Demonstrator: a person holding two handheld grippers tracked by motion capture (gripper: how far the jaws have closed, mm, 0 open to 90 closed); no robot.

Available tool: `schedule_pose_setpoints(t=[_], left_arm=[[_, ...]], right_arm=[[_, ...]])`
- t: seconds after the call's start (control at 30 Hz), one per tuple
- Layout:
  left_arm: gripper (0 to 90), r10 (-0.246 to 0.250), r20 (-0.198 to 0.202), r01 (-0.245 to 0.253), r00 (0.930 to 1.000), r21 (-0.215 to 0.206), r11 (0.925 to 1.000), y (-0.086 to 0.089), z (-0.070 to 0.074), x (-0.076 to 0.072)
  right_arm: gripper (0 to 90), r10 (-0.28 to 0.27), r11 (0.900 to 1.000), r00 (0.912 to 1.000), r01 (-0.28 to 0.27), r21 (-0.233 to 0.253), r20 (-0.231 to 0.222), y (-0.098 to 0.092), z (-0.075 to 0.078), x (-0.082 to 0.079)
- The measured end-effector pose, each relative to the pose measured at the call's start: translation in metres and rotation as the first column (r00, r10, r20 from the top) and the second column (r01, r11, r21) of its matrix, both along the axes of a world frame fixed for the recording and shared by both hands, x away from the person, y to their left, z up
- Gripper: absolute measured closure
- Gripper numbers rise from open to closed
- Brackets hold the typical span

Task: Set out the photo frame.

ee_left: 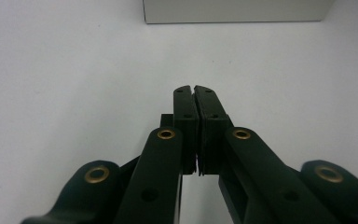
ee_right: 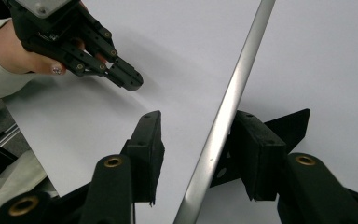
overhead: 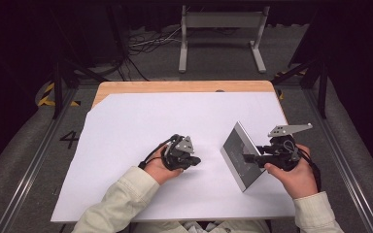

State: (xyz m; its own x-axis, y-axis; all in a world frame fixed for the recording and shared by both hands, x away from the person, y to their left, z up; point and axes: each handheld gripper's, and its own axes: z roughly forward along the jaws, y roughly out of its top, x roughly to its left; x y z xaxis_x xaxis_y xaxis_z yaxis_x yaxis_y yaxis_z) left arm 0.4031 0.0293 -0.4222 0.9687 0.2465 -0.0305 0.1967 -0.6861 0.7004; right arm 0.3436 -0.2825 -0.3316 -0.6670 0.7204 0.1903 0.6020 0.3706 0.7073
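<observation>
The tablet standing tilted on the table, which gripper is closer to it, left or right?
Right. The right gripper has its open jaws astride the tablet edge, one pad beside it. The left gripper, jaws closed, rests on the white sheet, apart from it.

Number 4 on the floor [overhead: 69,139]

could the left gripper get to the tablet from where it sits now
Probably yes. The left gripper rests on the white sheet with jaws shut, and bare sheet lies between it and the tablet. The right gripper straddles the tablet's edge with open jaws, so the near side stays free.
</observation>
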Motion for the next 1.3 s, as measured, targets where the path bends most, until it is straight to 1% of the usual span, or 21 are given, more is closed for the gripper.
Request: schedule_pose_setpoints(t=[0.2, 0.27, 0.3, 0.33, 0.4, 0.47, 0.57, 0.67, 0.73, 0.8, 0.83, 0.87, 1.23, 1.3], left_arm=[[88.2, 0.000, -0.001, 0.000, 1.0000, 0.000, 1.0000, -0.0004, -0.0008, 0.0002], [88.2, 0.000, -0.001, 0.000, 1.0000, -0.001, 1.0000, -0.0003, -0.0007, 0.0002], [88.2, 0.000, -0.001, 0.000, 1.0000, -0.001, 1.0000, -0.0003, -0.0007, 0.0002], [88.2, 0.000, -0.001, 0.000, 1.0000, -0.001, 1.0000, -0.0002, -0.0007, 0.0003], [88.2, 0.000, -0.001, 0.000, 1.0000, 0.000, 1.0000, -0.0002, -0.0007, 0.0002], [88.3, 0.000, -0.001, 0.000, 1.0000, 0.000, 1.0000, -0.0003, -0.0007, 0.0002], [88.2, 0.003, -0.004, -0.003, 1.0000, -0.001, 1.0000, -0.0001, -0.0009, 0.0001], [88.2, 0.001, -0.005, -0.001, 1.0000, 0.000, 1.0000, 0.0003, -0.0007, 0.0004], [88.2, 0.001, -0.003, -0.001, 1.0000, -0.001, 1.0000, 0.0004, -0.0007, 0.0005], [88.1, 0.002, -0.003, -0.002, 1.0000, -0.001, 1.0000, 0.0005, -0.0007, 0.0005], [88.1, 0.002, 0.000, -0.002, 1.0000, 0.001, 1.0000, 0.0006, -0.0004, 0.0006], [88.1, 0.003, 0.000, -0.003, 1.0000, 0.001, 1.0000, 0.0007, -0.0004, 0.0006], [87.9, 0.010, -0.002, -0.010, 0.9999, 0.000, 0.9999, 0.0030, -0.0003, 0.0009], [87.6, 0.017, -0.004, -0.017, 0.9999, -0.003, 0.9999, 0.0052, -0.0006, 0.0012]], right_arm=[[58.7, -0.008, 1.000, 0.9999, 0.009, -0.019, 0.007, 0.0013, 0.0000, -0.0005], [62.2, -0.014, 0.999, 0.9999, 0.014, -0.031, 0.008, 0.0019, 0.0004, -0.0012], [62.2, -0.014, 0.999, 0.9999, 0.014, -0.031, 0.008, 0.0019, 0.0004, -0.0012], [65.7, -0.024, 0.999, 0.9996, 0.024, -0.047, 0.015, 0.0026, 0.0007, -0.0020], [67.5, -0.030, 0.998, 0.9994, 0.031, -0.059, 0.019, 0.0027, 0.0012, -0.0024], [68.5, -0.032, 0.998, 0.9993, 0.033, -0.059, 0.020, 0.0023, 0.0012, -0.0024], [74.6, -0.049, 0.996, 0.9984, 0.050, -0.072, 0.028, 0.0007, 0.0014, -0.0027], [75.7, -0.051, 0.996, 0.9983, 0.053, -0.074, 0.030, -0.0003, 0.0014, -0.0025], [78.2, -0.057, 0.995, 0.9978, 0.060, -0.084, 0.035, -0.0001, 0.0019, -0.0029], [82.4, -0.062, 0.995, 0.9972, 0.065, -0.076, 0.041, -0.0011, 0.0022, -0.0031], [83.5, -0.055, 0.997, 0.9979, 0.057, -0.059, 0.034, -0.0021, 0.0025, -0.0029], [83.8, -0.047, 0.997, 0.9983, 0.048, -0.052, 0.036, -0.0020, 0.0030, -0.0031], [83.9, -0.026, 0.998, 0.9982, 0.029, -0.064, 0.055, 0.0015, 0.0069, -0.0046], [83.9, -0.017, 0.998, 0.9983, 0.020, -0.058, 0.055, 0.0020, 0.0082, -0.0043]])
